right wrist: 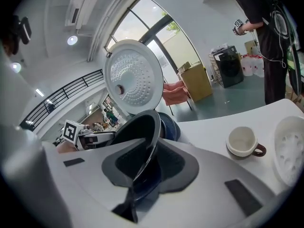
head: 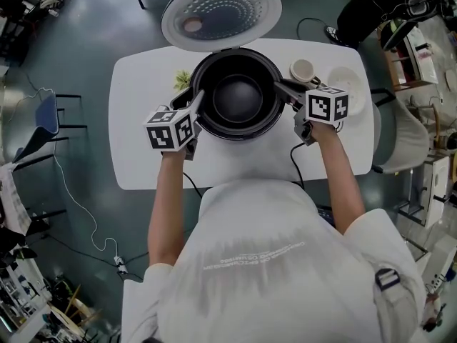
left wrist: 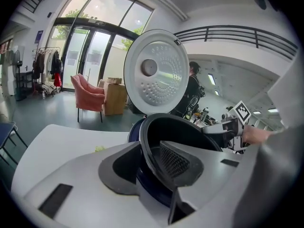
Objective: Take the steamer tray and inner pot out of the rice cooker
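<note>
One inner pot [head: 239, 97] sat in rice cooker [right wrist: 168, 125] at table [head: 139, 131] centre; left gripper [head: 198, 103] at pot's 9 o'clock, jaws partly apart astride rim; right gripper [head: 283, 88] at 3 o'clock, jaws pinched rim.

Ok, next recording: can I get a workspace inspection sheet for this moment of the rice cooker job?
Surface: white table, mostly bare.
Job's things: rice cooker lid is up; inner pot sits in the cooker; steamer tray already out, on the table's right side.
Clutter: cup beside the tray; green scrap left of the cooker.
Grippers: left gripper has its tongs straddling the pot's left rim, with a gap at the inner pad; right gripper has tongs that appear pinched on the right rim.
Cables: black cord off the table's near edge; light cable on the floor.
Surroundings: left chair, right chair, bystander beyond the table.
</note>
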Motion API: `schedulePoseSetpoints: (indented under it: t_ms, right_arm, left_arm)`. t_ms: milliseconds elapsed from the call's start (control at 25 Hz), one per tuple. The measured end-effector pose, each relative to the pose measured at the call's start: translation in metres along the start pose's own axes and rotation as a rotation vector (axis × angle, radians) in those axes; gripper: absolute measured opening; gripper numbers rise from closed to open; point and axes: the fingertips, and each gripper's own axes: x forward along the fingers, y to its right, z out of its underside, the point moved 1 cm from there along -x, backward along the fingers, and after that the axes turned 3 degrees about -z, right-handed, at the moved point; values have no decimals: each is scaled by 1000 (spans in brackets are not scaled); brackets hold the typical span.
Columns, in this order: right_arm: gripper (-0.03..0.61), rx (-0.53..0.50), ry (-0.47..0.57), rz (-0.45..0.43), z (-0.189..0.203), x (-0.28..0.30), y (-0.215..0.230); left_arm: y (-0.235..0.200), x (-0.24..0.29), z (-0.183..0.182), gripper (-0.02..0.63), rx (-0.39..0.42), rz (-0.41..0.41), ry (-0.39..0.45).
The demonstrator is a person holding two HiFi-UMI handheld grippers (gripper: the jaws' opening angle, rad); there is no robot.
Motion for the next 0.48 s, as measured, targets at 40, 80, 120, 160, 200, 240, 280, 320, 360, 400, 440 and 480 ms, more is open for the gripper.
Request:
schedulePoseSetpoints:
  t_ms: [40, 80, 120, 160, 200, 240, 280, 320, 360, 400, 440, 480]
  right_arm:
    - [91, 3, 1, -4, -1, -1, -1]
    - [89, 12, 6, -12, -2, -2, -3]
    - [87, 26, 14, -28, -4, -3, -5]
    - [84, 41, 24, -46, -6, -5, -8]
    - [81, 53, 35, -61, -7, -5, -11]
    - [80, 62, 44, -71, -9, -6, -13]
    - [80, 70, 52, -74, -10, -5, -13]
    - [78, 76, 59, -72, -11, -6, -13]
    - [77, 80, 65, -66, -11, -6, -13]
    - [77, 80, 70, -57, -12, -7, -12]
    - [77, 78, 72, -48, -12, -7, -11]
    - [77, 75, 72, -43, -11, -7, -11]
  left_arm:
    - [0, -1, 0, 137, 3, 0, 1]
    - [0, -1, 0, 135, 4, 1, 2]
    - [0, -2, 0, 135, 2, 5, 4]
    - [-1, -2, 0, 133, -1, 9, 7]
    - [-1, -3, -1, 131, -5, 13, 9]
    - [-2, -3, -1, 127, -12, 15, 11]
    - [-2, -3, -2, 124, -19, 17, 13]
    - [-2, -3, -2, 124, -27, 18, 15]
    - [-2, -3, -2, 124, -35, 20, 16]
    - [-1, -3, -1, 124, -49, 23, 19]
    - [-1, -3, -1, 124, -72, 29, 25]
    - [-2, -4, -2, 124, -109, 37, 35]
